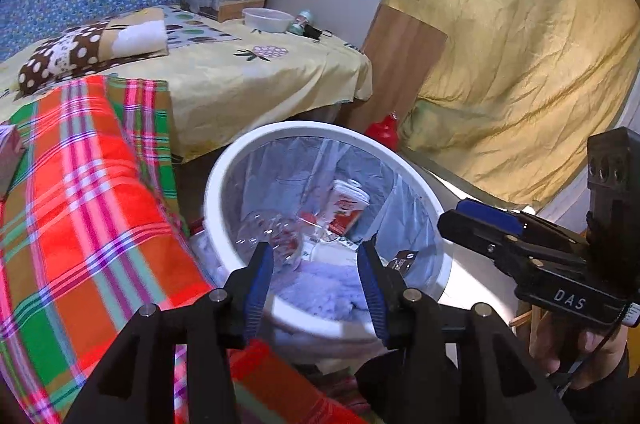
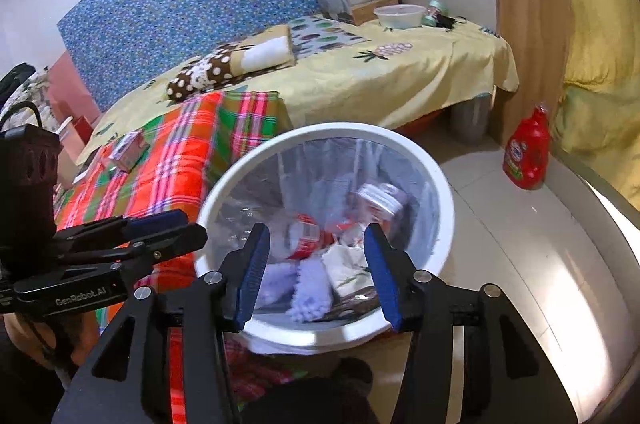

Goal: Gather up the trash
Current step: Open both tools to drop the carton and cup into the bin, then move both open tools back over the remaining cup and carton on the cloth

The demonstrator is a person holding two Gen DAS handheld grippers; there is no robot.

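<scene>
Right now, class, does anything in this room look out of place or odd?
Yes: a red bottle stands alone on the floor by the wooden board, and a small carton lies loose on the plaid blanket. The bin stands upright, nothing spilled around it.

We recorded a white bin (image 2: 442,212) with a translucent grey liner (image 2: 424,207); a plaid blanket (image 1: 92,199) in red, green and pink; a pale yellow printed bedsheet (image 2: 400,83); a blue floral headboard (image 2: 192,11); a red bottle (image 2: 526,153); a brown white-dotted pillow (image 2: 202,73).

Trash bin (image 2: 442,183) stands on the floor beside the bed (image 2: 420,79).
</scene>
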